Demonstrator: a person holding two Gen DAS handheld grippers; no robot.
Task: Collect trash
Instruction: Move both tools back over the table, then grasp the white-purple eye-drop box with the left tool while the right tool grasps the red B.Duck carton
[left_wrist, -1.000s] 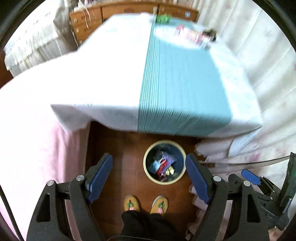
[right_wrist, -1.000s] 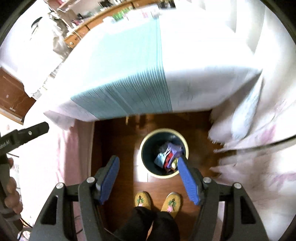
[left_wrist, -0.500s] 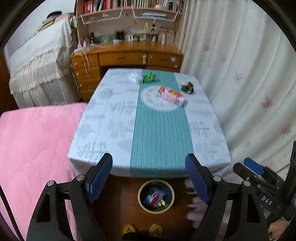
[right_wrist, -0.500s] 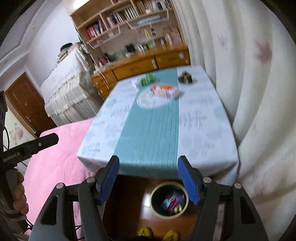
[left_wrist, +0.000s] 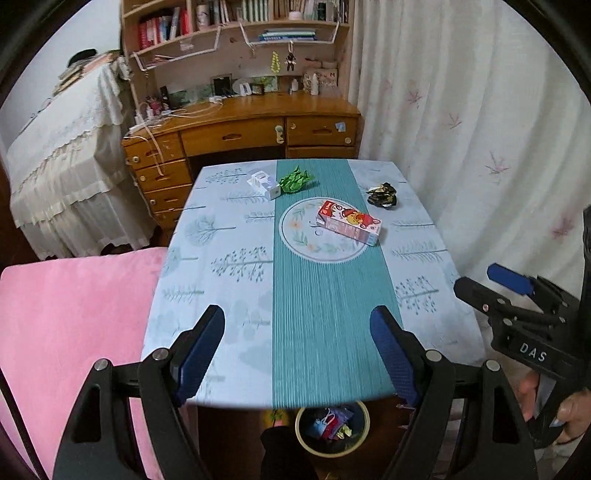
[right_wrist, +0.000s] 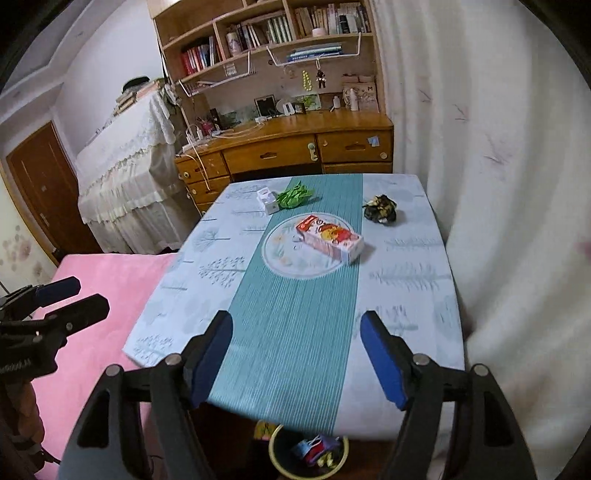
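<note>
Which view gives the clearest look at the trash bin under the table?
The left wrist view. There the trash bin shows most of its rim and the wrappers inside, just below the table edge. In the right wrist view the bin sits at the bottom edge, partly cut off and smaller.

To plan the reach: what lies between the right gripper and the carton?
Only bare tablecloth between right gripper and carton, in the right wrist view.

Both tongs (left_wrist: 297, 354) rose from the bin (left_wrist: 332, 428) to face the table (left_wrist: 207, 258).
</note>
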